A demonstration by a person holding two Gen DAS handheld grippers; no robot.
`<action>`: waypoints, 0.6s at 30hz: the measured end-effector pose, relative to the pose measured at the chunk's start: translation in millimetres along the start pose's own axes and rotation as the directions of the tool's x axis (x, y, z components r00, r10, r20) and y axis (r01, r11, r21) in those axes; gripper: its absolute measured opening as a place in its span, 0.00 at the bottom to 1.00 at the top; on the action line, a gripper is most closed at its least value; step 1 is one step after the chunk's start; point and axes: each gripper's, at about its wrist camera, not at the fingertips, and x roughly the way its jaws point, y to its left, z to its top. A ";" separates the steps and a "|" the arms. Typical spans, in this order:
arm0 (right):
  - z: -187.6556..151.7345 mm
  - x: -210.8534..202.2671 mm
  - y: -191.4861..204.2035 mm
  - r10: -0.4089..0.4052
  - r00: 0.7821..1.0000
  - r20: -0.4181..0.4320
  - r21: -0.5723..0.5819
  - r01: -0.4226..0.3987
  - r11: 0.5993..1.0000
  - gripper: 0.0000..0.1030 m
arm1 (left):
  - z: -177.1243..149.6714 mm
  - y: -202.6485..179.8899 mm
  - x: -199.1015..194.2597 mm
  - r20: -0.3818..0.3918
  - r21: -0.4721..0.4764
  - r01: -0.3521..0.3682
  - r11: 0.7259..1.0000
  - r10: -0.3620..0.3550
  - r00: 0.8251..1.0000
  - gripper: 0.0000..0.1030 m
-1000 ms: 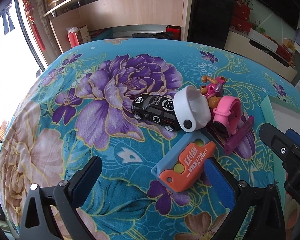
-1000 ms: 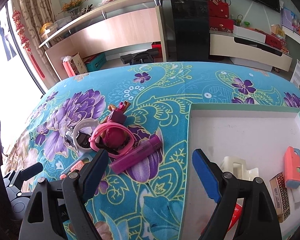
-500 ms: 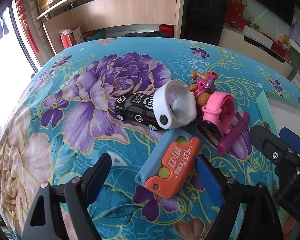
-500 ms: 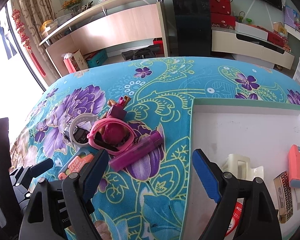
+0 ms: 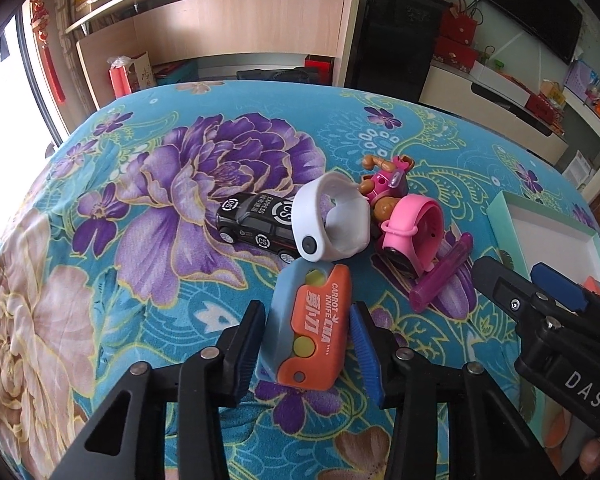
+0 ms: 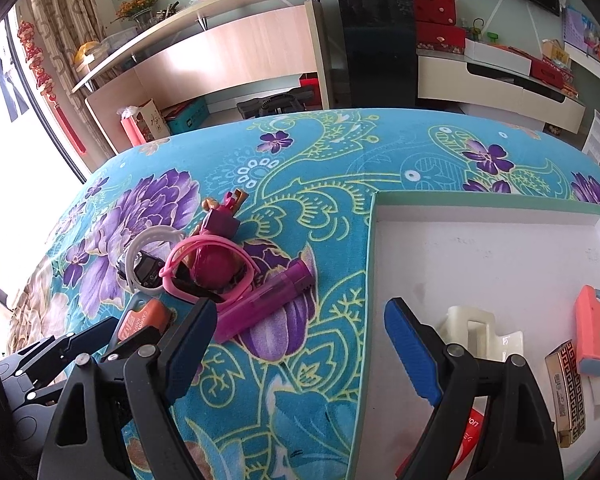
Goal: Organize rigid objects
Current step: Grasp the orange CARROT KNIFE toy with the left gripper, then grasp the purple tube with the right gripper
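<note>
Left gripper (image 5: 307, 336) sits low over the floral tablecloth (image 5: 148, 216), its two blue-padded fingers closed in to either side of the orange-and-blue carrot knife toy (image 5: 306, 326); the pads stand against or just beside the toy's long edges, and whether they actually press it cannot be told. The toy lies flat on the cloth, its far end just beside the white wristband (image 5: 332, 220). That band leans against the black toy car (image 5: 256, 224) on one side and stands close to the pink watch (image 5: 414, 236) on the other. A pink-and-brown toy figure (image 5: 384, 188) lies just behind the band and the watch, and a translucent purple tube (image 5: 440, 276) rests at a slant next to the watch, towards the tray. Right gripper (image 6: 300, 344) hangs with its jaws wide apart and nothing between them, one finger over the cloth near the purple tube, the other over the near left part of the white tray (image 6: 500, 248). The tray has a pale green rim and sits on the cloth to the right of the toy cluster. Inside it, towards the near right corner, lie a cream plastic piece (image 6: 480, 332), a coral-and-blue toy (image 6: 596, 328), a slim gold-patterned box (image 6: 568, 392) and a red item (image 6: 470, 428), the last mostly hidden behind the gripper finger.
</note>
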 end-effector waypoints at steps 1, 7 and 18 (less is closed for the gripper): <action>0.0 0.6 -0.1 0.000 1.000 -0.001 -0.002 0.000 1.000 0.84 | 0.1 2.1 -0.3 0.000 -0.009 -0.004 1.000 0.004 1.000 0.45; -0.3 3.8 9.3 -0.012 1.000 0.008 -0.083 0.012 0.996 0.84 | 0.2 18.8 -2.9 -0.002 -0.067 -0.049 0.997 0.049 0.999 0.45; -8.3 7.8 26.1 -0.080 0.997 0.013 -0.249 0.081 0.965 0.84 | -1.3 33.5 -2.3 -0.018 -0.117 -0.054 0.992 0.053 0.998 0.45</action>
